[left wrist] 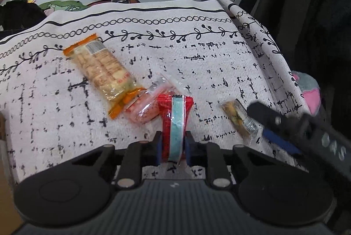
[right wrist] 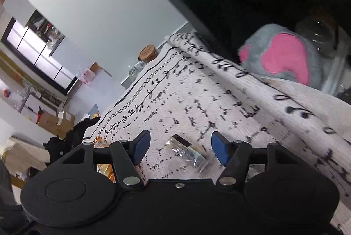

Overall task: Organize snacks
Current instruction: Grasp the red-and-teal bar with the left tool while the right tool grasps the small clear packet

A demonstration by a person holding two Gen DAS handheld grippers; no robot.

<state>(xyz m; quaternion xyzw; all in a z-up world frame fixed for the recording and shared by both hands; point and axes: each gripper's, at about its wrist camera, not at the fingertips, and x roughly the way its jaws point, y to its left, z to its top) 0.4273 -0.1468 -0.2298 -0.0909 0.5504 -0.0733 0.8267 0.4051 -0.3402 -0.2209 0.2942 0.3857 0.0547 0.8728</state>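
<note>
Left hand-held gripper (left wrist: 173, 143) pinched shut on the near end of the red snack packet (left wrist: 175, 123) lying on the patterned cloth (left wrist: 197, 72), right hand-held gripper (right wrist: 181, 147) open astride the small clear-wrapped snack (right wrist: 188, 152); best lifted straight up, clear of the pink packet (left wrist: 143, 108) just left.

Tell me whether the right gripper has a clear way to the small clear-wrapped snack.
Probably yes: the right gripper is open, the small snack lies on the cloth between its fingers, and nothing covers it.
</note>
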